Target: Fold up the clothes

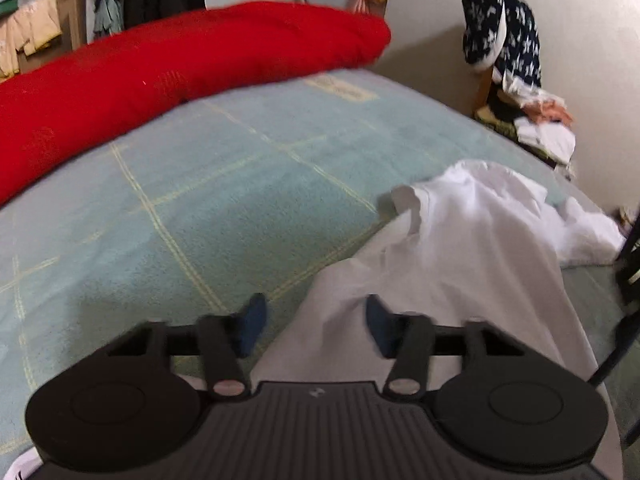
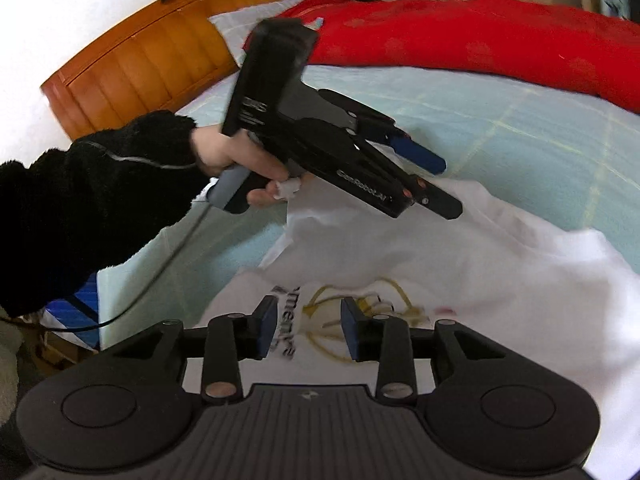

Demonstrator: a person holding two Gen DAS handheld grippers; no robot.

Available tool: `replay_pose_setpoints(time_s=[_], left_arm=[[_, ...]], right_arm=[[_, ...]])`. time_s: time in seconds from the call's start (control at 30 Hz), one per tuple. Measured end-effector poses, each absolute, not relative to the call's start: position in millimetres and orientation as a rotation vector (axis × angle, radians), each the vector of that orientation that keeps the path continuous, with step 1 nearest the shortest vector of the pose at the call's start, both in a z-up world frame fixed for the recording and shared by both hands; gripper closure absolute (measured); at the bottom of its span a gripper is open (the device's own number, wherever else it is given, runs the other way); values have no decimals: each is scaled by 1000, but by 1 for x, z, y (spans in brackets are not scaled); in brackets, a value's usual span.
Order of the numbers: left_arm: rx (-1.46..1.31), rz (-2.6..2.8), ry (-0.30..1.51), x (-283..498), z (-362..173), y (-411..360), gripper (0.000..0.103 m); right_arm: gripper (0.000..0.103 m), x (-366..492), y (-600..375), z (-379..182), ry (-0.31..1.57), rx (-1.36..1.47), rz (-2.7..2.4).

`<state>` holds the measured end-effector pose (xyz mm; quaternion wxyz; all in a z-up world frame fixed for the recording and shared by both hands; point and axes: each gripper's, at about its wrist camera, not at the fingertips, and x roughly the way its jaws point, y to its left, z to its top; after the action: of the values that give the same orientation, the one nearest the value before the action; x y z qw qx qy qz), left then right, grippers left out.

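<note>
White shirt (image 2: 460, 248) lies rumpled on the bed (image 1: 200, 200), not folded, directly under and ahead of both tools. Right hand-held gripper (image 2: 308, 330) hovers jaws apart over the printed chest; left hand-held gripper (image 1: 314, 326), also apart and empty, sits above cloth at the left edge. Shirt's length seems to run near-to-far; its hem and sleeves are blurred or cut off. A red blanket (image 1: 180, 64) lies far.

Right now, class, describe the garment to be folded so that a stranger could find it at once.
Find the bed with the pale green blanket and the long red cushion across it. On its near side lies a crumpled white shirt, the only white cloth there, printed with dark letters and yellow lines.
</note>
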<state>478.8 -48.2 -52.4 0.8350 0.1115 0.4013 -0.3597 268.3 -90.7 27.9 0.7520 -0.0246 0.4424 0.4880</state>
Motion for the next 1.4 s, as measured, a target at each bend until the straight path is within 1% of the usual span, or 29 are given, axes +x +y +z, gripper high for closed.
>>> replay_pose_setpoints(time_s=[0.03, 0.13, 0.37, 0.47, 0.57, 0.7, 0.93, 1.07, 1.23, 1.4], left_arm=[[249, -761, 869, 480, -52, -51, 89], [262, -763, 915, 478, -46, -56, 95], [377, -807, 905, 435, -22, -65, 96], [425, -822, 905, 417, -15, -69, 96], [467, -809, 939, 402, -28, -79, 95], [507, -755, 993, 391, -43, -86, 94], [374, -644, 1069, 395, -48, -78, 93], [338, -630, 1064, 392, -51, -72, 92], [319, -651, 1078, 396, -51, -69, 91], [305, -665, 1104, 401, -49, -70, 90]], right_arm=[[63, 266, -96, 35, 989, -50, 1038], [64, 256, -109, 56, 1070, -35, 951], [63, 227, -150, 118, 1237, 125, 635], [63, 219, -163, 135, 1255, 166, 537], [63, 228, -170, 139, 1244, 227, 512], [63, 275, -179, 123, 1215, 210, 593], [63, 407, -188, 80, 1176, -58, 746], [63, 459, -176, 42, 1177, -249, 852], [63, 489, -163, -4, 1268, -368, 1005], [60, 500, -162, -28, 1353, -413, 1107]])
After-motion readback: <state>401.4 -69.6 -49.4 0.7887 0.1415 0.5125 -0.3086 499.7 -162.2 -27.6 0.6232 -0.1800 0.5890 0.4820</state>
